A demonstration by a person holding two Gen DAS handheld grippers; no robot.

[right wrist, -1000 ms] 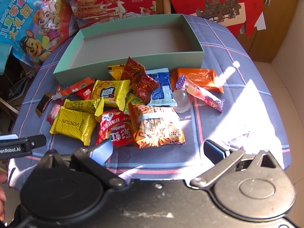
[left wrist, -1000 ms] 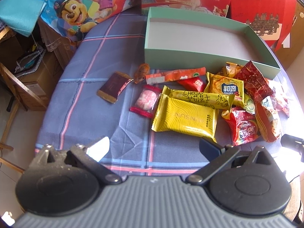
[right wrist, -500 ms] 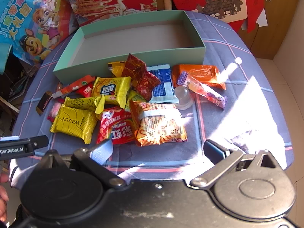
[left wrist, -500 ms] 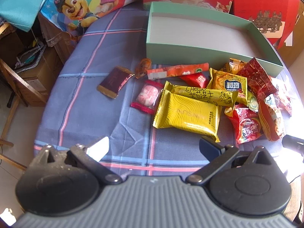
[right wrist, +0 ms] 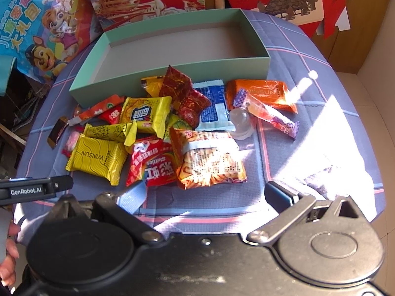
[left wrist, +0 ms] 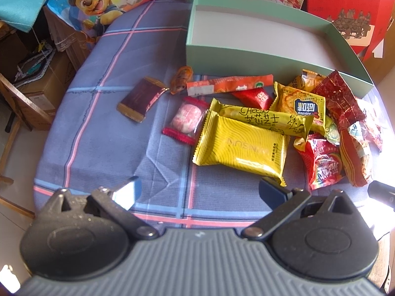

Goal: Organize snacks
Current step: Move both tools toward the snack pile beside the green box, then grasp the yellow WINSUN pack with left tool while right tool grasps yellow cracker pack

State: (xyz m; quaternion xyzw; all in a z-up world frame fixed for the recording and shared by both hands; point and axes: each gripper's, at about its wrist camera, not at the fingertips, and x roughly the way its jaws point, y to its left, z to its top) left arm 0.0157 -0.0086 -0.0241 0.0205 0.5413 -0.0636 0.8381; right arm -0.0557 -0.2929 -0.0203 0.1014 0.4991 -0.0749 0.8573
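Left gripper and right gripper hover wide apart, holding nothing, before snack packets beside teal box.

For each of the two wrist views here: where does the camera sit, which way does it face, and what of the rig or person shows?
Left wrist: behind the open left tongs, facing the yellow WINSUN pack and green box; the right tongs' tip intrudes at right.
Right wrist: behind the open right tongs, facing the Skittles pack; the left tongs' arm and a hand show at left.
Shared: the same snack pile, box and plaid cloth.
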